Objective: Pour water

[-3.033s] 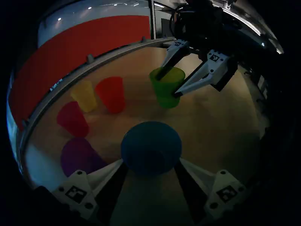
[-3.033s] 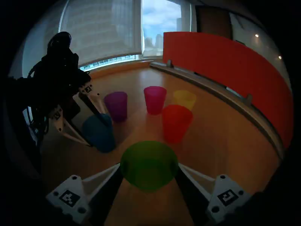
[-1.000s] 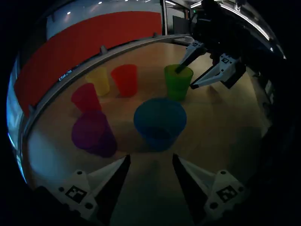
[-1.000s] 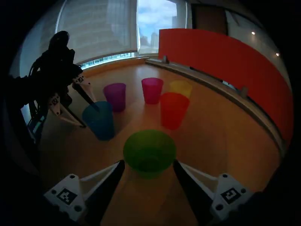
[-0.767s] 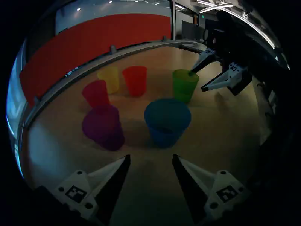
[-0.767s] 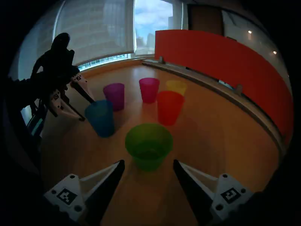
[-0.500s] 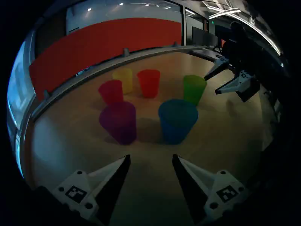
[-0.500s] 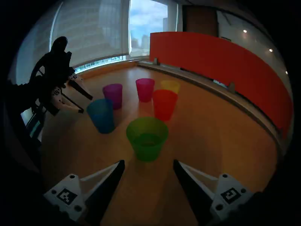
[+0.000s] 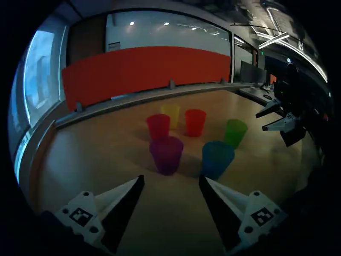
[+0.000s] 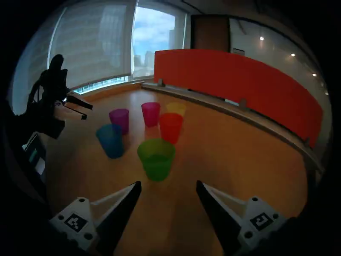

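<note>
Both grippers have drawn back from the cups they clasped moments ago. The left gripper [image 9: 170,178], fingers spread wide and empty, now sits short of the blue cup [image 9: 217,158], lower right of centre beside the purple cup [image 9: 166,153]. The right gripper [image 10: 167,184], equally wide, has left the green cup [image 10: 156,158] upright mid-frame on the wooden surface [image 10: 238,162]. The pouring looks finished, though I cannot tell whether either cup holds water.

Tabletop [image 10: 238,145]: warm wood-look surface, smooth, with a soft sheen; green cup [image 10: 156,160] and blue cup [image 10: 110,141]: translucent coloured plastic, smooth-walled; partition [image 10: 238,85] at the far right: flat red panel, matt; fingers [image 10: 108,207] of the right gripper [image 10: 167,184]: white plastic, matt.
</note>
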Motion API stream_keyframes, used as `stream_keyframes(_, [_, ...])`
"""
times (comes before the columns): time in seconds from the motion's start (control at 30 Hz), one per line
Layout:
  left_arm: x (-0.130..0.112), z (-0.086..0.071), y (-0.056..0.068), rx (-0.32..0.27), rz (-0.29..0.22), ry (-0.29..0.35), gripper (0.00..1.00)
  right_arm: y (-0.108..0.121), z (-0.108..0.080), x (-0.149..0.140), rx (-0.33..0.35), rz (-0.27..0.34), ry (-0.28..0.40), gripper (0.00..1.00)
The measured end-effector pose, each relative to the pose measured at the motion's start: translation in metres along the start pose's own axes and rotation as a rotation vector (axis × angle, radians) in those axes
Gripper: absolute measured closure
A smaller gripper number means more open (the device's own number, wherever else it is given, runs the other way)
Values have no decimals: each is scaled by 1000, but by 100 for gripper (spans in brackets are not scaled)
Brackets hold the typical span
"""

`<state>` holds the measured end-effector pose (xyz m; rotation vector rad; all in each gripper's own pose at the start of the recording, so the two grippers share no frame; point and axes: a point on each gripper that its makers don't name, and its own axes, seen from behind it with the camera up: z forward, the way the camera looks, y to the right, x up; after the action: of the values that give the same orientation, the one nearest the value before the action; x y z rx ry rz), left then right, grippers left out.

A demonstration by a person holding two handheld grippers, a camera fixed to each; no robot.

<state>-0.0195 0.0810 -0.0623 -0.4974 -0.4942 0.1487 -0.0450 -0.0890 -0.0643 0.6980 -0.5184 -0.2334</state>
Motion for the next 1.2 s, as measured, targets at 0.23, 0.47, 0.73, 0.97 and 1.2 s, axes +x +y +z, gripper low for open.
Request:
stream_keyframes(0.23, [11, -16, -15, 73, -59, 88, 4, 11, -12, 12, -76, 29, 61, 0])
stream_keyframes(0.47, [18, -30, -30, 142, -101, 159, 4, 22, -21, 25, -153, 62, 124, 1])
stream_keyframes(0.73, [27, -39, -48, 236, -133, 241, 4, 43, -31, 43, -269, 141, 221, 1])
stream_keyframes(0.97, [34, -44, -57, 311, -132, 302, 4, 55, -37, 56, -355, 176, 296, 1])
stream_keyframes(1.2, [46, -51, -64, 375, -132, 361, 4, 67, -47, 66, -462, 175, 350, 1])
